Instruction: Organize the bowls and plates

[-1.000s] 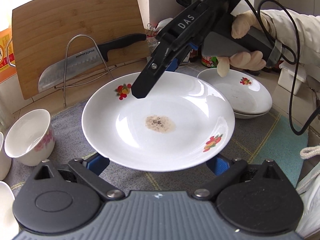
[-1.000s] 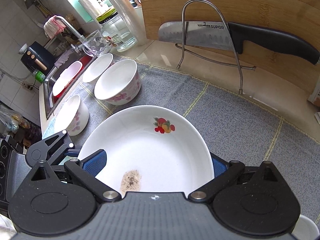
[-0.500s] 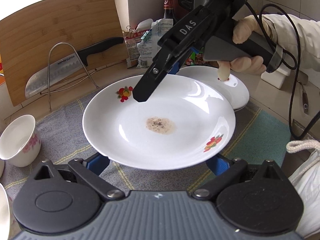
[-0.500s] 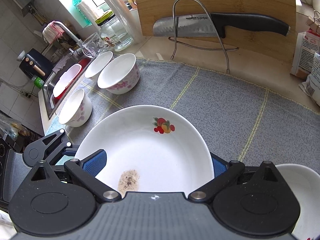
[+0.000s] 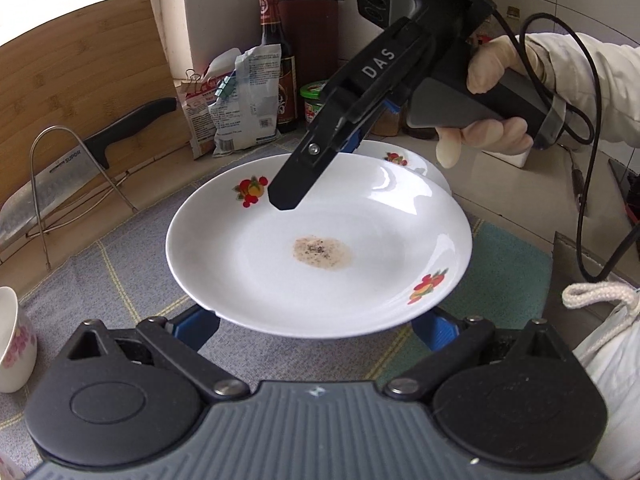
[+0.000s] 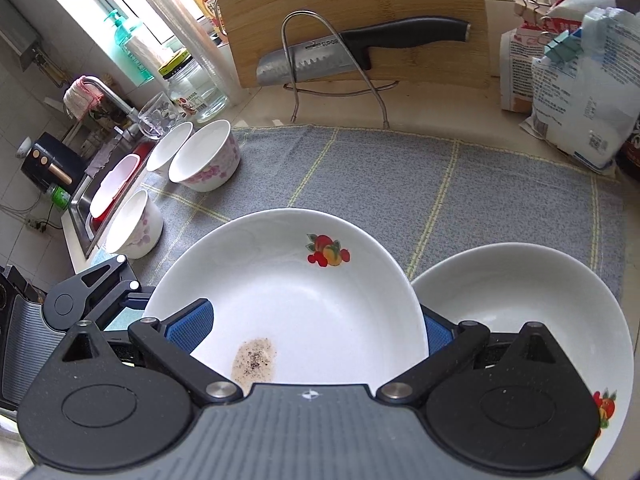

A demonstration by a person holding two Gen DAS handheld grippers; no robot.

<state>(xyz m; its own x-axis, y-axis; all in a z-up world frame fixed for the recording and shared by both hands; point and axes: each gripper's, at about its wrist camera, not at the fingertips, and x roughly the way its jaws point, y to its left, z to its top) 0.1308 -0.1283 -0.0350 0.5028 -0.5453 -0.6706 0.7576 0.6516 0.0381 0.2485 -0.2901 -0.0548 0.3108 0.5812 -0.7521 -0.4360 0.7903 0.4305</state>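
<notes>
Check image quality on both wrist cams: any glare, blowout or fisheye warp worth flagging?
Left wrist: window top left blown out white; specular streaks on the held plate rim; cutting board edge bowed by fisheye. Right wrist: window at upper left overexposed; mat grid lines curve toward the edges; plate stack soft-lit, no hard shadows. Both sharp, no motion blur.
</notes>
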